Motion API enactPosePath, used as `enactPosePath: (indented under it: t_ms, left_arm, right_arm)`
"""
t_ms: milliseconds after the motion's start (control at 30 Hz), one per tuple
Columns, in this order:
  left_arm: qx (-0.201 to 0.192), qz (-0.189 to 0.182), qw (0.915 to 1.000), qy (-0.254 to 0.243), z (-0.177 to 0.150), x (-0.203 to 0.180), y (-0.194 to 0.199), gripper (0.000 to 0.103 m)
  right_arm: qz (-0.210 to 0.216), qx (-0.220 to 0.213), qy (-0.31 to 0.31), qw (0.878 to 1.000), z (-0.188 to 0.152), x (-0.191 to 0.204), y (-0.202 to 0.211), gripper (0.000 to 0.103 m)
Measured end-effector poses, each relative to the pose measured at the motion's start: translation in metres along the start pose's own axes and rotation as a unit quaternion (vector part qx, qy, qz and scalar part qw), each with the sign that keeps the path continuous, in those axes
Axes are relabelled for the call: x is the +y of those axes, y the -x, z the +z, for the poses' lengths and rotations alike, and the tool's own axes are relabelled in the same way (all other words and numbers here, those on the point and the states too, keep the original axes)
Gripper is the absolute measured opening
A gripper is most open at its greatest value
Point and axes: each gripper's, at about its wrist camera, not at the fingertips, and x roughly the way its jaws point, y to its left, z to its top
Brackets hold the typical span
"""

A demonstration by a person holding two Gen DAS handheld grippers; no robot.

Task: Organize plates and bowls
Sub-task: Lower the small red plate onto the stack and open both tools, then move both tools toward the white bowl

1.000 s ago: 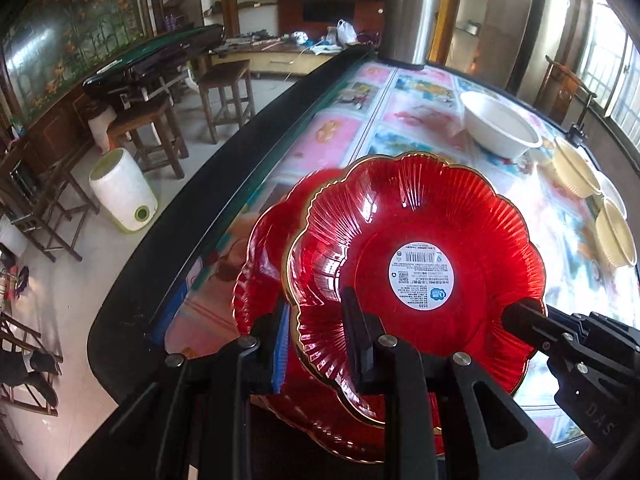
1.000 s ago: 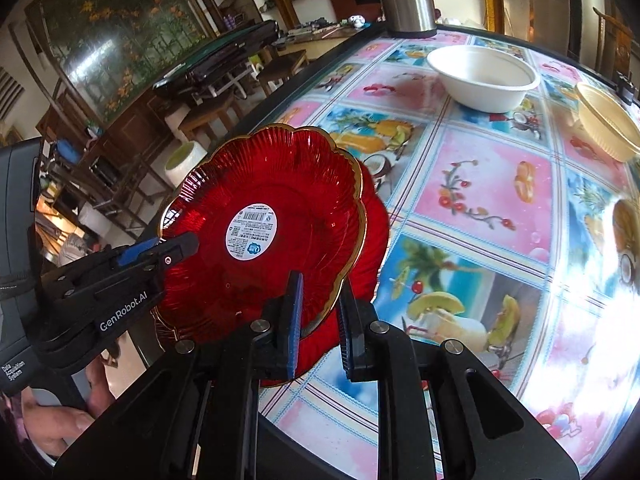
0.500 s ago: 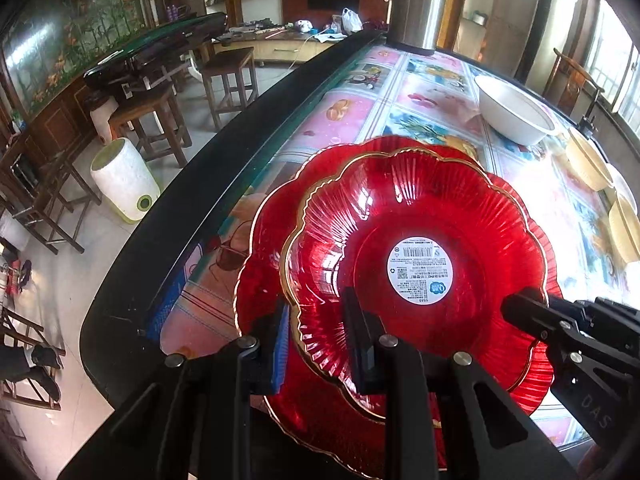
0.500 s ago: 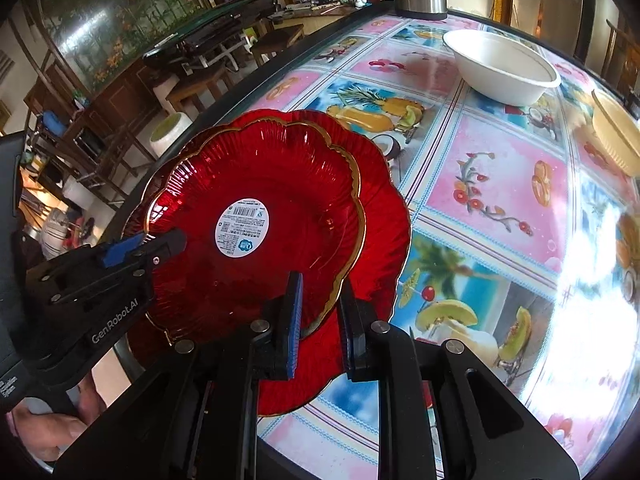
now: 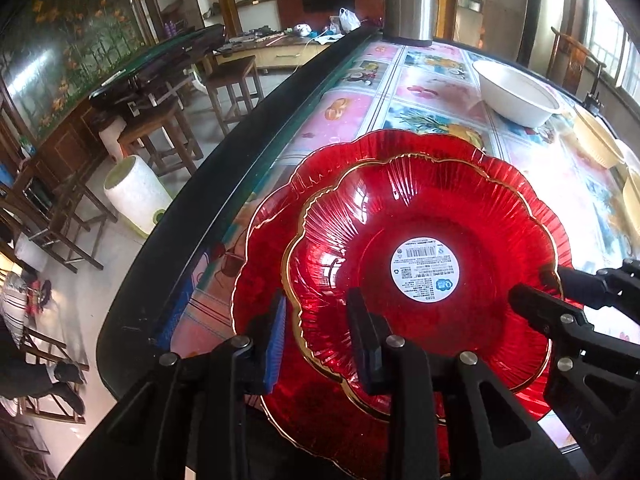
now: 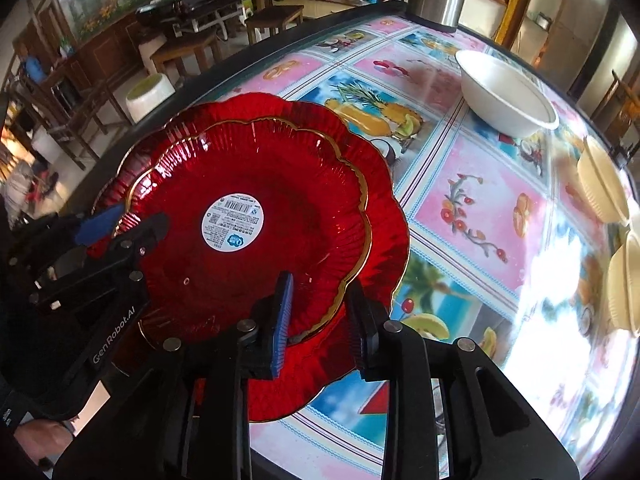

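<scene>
Where both jaws clenched its rim before, top plate (image 5: 420, 240) now nested on lower plate (image 5: 272, 248), left gripper (image 5: 316, 336) and right gripper (image 6: 320, 316) parted astride rim, two red plates, white bowl (image 6: 506, 98) at 1 o'clock on table (image 6: 480, 208).

Steel urn (image 5: 408, 0) — wooden stools (image 5: 236, 84)

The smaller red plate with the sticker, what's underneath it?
A larger red plate lies under the smaller red plate, its rim showing all round. Its centre and the tablecloth beneath are covered.
</scene>
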Motion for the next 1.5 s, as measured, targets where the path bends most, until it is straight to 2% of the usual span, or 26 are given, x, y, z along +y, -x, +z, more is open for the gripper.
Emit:
enactPosePath:
  t_ms: [100, 233, 333, 400, 467, 533, 600, 700, 833, 1033, 1233, 1500]
  left_arm:
    - [-0.019, 0.019, 0.9996, -0.002, 0.001, 0.002, 0.007, 0.030]
    - [-0.035, 0.017, 0.9992, -0.001, 0.005, 0.004, 0.015, 0.043]
    - [-0.045, 0.023, 0.9987, -0.001, 0.007, 0.003, 0.020, 0.046]
    - [-0.050, 0.019, 0.9986, 0.001, 0.009, 0.003, 0.024, 0.052]
    - [-0.063, 0.019, 0.9978, 0.006, 0.012, 0.002, 0.031, 0.071]
    - [-0.081, 0.018, 0.9965, 0.009, 0.015, -0.001, 0.039, 0.078]
    - [-0.092, 0.013, 0.9956, 0.008, 0.020, -0.009, 0.043, 0.078]
    - [-0.097, -0.005, 0.9953, 0.005, 0.025, -0.019, 0.047, 0.078]
    - [-0.105, -0.036, 0.9938, 0.002, 0.031, -0.038, 0.052, 0.078]
    - [-0.113, -0.061, 0.9916, -0.014, 0.035, -0.067, 0.060, 0.078]
    - [-0.113, -0.074, 0.9904, -0.031, 0.036, -0.087, 0.061, 0.078]
    - [-0.115, -0.085, 0.9886, -0.048, 0.042, -0.112, 0.063, 0.078]
  right_arm:
    - [-0.014, 0.002, 0.011, 1.000, 0.001, 0.001, 0.003, 0.028]
    - [-0.018, -0.008, 0.014, 1.000, 0.003, -0.001, 0.015, 0.036]
    - [-0.012, -0.020, 0.004, 1.000, -0.001, -0.007, 0.027, 0.038]
    - [0.002, -0.036, -0.016, 0.999, -0.004, -0.016, 0.036, 0.038]
    - [0.021, -0.055, -0.041, 0.997, -0.008, -0.026, 0.046, 0.038]
    - [0.026, -0.077, -0.068, 0.994, -0.013, -0.038, 0.056, 0.039]
    - [0.027, -0.090, -0.082, 0.992, -0.017, -0.046, 0.064, 0.052]
    - [0.024, -0.121, -0.112, 0.986, -0.027, -0.061, 0.079, 0.053]
    - [0.025, -0.141, -0.143, 0.979, -0.037, -0.079, 0.090, 0.053]
    - [0.020, -0.146, -0.178, 0.973, -0.052, -0.107, 0.093, 0.053]
    - [0.002, -0.140, -0.213, 0.967, -0.067, -0.139, 0.093, 0.053]
    - [-0.001, -0.141, -0.257, 0.956, -0.080, -0.174, 0.096, 0.053]
